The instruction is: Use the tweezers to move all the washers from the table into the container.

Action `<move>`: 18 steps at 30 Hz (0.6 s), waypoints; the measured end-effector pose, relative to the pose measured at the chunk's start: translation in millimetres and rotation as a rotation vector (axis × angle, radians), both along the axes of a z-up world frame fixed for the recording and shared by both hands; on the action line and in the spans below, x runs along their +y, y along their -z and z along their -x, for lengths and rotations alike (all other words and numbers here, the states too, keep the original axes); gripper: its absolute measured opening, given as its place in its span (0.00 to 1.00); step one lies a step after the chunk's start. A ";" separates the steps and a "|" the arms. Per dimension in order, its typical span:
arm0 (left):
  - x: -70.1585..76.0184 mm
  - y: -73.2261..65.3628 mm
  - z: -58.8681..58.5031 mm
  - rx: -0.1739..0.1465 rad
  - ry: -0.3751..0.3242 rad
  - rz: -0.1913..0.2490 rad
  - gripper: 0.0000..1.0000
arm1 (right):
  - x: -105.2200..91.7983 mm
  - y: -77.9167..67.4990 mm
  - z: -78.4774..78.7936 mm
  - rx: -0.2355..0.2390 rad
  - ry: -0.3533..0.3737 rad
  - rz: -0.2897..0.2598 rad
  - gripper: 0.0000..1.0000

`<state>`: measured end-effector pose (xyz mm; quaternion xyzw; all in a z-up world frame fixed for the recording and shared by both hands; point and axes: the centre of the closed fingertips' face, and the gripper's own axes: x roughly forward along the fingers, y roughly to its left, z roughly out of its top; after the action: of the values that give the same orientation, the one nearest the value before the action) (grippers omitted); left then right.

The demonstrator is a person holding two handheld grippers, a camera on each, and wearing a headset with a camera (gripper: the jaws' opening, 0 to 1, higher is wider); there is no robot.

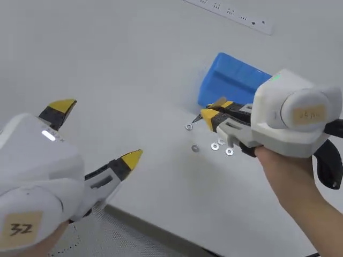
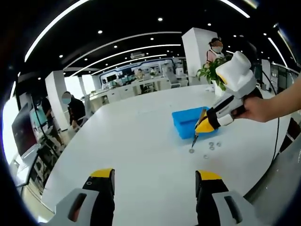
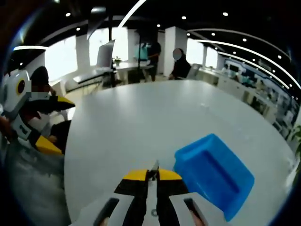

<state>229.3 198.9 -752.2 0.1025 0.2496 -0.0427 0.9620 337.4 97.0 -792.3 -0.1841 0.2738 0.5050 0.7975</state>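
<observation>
Head view: the right gripper [image 1: 215, 110], jaws clamped on the tweezers [image 1: 198, 119], holds their tips just beside a washer [image 1: 188, 127] on the tabletop [image 1: 134, 80], at seven o'clock of the container [image 1: 230, 80]. Best to lower straight and pinch its rim gently. The left gripper [image 1: 96, 131] has its jaws wide.

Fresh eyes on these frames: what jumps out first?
The bright blue container sits on the white table, right of centre in the head view. Just in front, the right gripper holds tweezers pointing at a small scatter of washers. The left gripper hangs at lower left, jaws wide apart.
</observation>
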 end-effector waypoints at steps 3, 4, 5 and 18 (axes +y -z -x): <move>0.4 2.0 0.6 0.006 0.004 -0.003 0.70 | -0.1 4.9 0.1 -0.001 -0.005 0.019 0.03; 0.8 2.5 0.5 0.008 0.005 -0.006 0.70 | -0.8 5.1 -0.2 -0.003 -0.004 0.021 0.03; 1.8 3.7 0.7 0.010 0.005 -0.008 0.70 | -1.2 5.1 -0.5 -0.004 -0.004 0.023 0.03; 3.3 7.5 2.0 0.026 0.013 -0.023 0.69 | -5.3 -2.8 6.7 0.018 -0.013 0.053 0.01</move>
<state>227.4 202.2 -759.7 0.1143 0.2620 -0.0474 0.9571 330.7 91.6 -789.5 -0.2024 0.2930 0.5045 0.7865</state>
